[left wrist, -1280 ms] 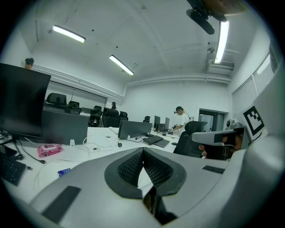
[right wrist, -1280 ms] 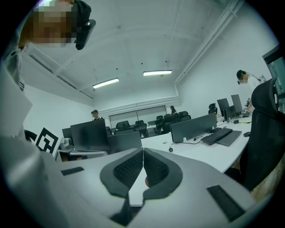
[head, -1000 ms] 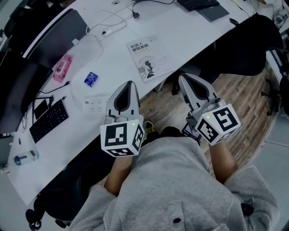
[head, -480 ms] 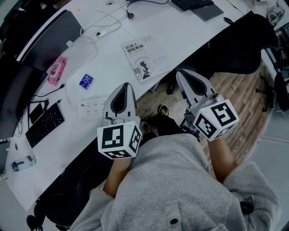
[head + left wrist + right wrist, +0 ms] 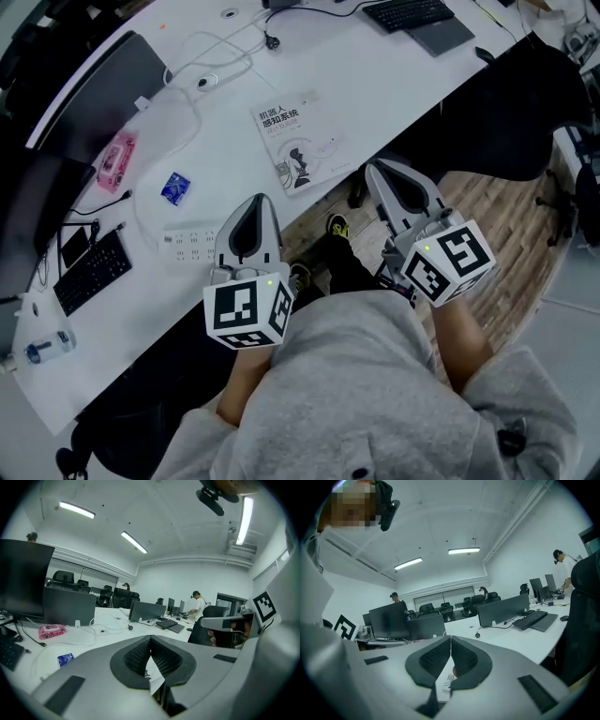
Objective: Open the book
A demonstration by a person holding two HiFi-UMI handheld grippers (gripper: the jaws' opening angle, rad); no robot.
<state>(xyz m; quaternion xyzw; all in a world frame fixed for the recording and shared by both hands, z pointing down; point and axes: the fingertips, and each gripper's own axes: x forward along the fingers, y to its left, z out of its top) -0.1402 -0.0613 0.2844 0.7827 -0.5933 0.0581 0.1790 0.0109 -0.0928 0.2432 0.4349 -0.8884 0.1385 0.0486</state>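
A closed white book [image 5: 295,141] with a printed cover lies flat near the front edge of the white desk [image 5: 394,70]. My left gripper [image 5: 265,198] is shut and empty, its tips just short of the desk edge, below and left of the book. My right gripper [image 5: 371,167] is also shut and empty, off the desk, close to the book's lower right corner. In the left gripper view the jaws [image 5: 150,639] meet, and a sliver of the book [image 5: 153,673] shows beneath them. The right gripper view shows closed jaws [image 5: 450,639] with the book [image 5: 446,680] below.
A white power strip [image 5: 192,246], a blue packet [image 5: 174,188], a pink pack [image 5: 114,159] and white cables [image 5: 202,80] lie left of the book. A black keyboard [image 5: 89,272] and dark monitor [image 5: 98,89] sit further left. A black chair [image 5: 497,94] stands at the right.
Both grippers have edged forward toward the desk edge and the book. Their jaws stayed shut. The book has not moved on the desk.
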